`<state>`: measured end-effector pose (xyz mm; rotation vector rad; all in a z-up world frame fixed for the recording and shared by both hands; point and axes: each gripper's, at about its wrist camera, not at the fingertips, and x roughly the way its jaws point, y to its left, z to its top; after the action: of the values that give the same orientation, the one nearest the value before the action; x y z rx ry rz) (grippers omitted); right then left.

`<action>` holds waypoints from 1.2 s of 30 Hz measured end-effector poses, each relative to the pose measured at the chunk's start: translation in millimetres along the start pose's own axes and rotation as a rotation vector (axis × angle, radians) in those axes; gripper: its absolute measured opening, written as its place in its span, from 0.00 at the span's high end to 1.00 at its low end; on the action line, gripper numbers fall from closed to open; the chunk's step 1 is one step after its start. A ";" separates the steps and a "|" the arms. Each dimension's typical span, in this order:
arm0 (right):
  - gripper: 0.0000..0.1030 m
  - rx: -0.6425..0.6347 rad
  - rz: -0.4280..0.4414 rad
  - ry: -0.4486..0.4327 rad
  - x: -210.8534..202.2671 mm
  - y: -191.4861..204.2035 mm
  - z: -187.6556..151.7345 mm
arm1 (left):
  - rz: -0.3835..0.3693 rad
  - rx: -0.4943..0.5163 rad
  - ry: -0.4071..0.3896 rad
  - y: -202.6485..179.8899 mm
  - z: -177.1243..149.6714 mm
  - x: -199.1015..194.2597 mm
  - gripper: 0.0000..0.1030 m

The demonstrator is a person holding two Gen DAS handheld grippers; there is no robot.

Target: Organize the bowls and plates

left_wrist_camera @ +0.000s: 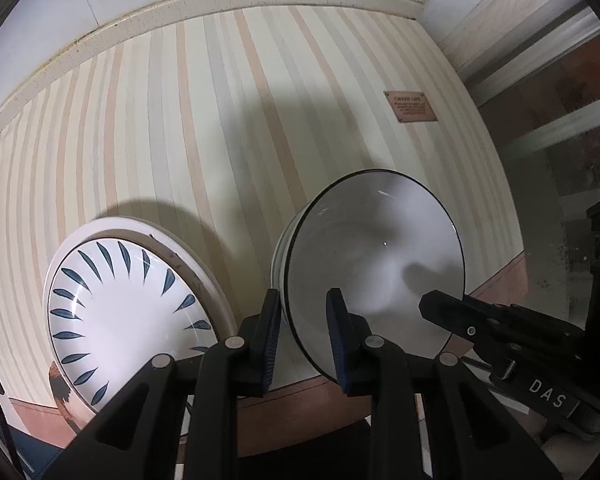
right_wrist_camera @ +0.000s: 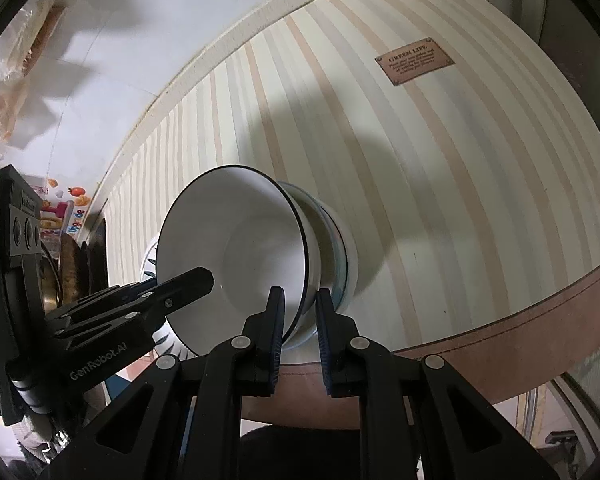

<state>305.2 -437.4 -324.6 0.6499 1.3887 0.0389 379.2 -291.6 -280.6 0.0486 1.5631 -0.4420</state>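
Observation:
A white bowl with a dark rim point(left_wrist_camera: 376, 264) point(right_wrist_camera: 240, 256) rests on other bowls stacked beneath it point(right_wrist_camera: 340, 256) on the striped table mat point(left_wrist_camera: 220, 120). My left gripper point(left_wrist_camera: 303, 336) straddles the bowl's near rim, one finger outside, one inside, closed on it. My right gripper point(right_wrist_camera: 300, 336) straddles the opposite rim the same way. Each gripper shows in the other's view. A white plate with blue leaf marks point(left_wrist_camera: 128, 320) lies on a larger white plate to the left.
A brown label point(left_wrist_camera: 411, 106) point(right_wrist_camera: 414, 60) sits on the mat at the far right. A wall runs behind the table. The table's brown edge point(right_wrist_camera: 500, 352) is near me. Colourful packaging point(right_wrist_camera: 60, 208) stands at the left.

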 end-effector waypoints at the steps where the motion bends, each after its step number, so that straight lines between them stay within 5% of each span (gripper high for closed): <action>1: 0.83 -0.001 -0.004 0.004 2.0 -0.9 -0.6 | 0.004 0.002 0.004 -0.4 -0.3 1.5 0.80; 24: 0.79 -0.063 -0.084 0.006 -4.3 12.4 5.2 | 0.063 0.012 -0.007 -7.2 -3.6 -1.4 0.80; 36: 0.79 -0.108 -0.117 -0.110 -66.1 33.5 -16.5 | 0.045 0.065 -0.117 -15.7 -30.0 -74.8 0.79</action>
<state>287.8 -429.2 -251.2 0.4730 1.3065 -0.0152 349.9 -278.9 -204.9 0.1063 1.4298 -0.4522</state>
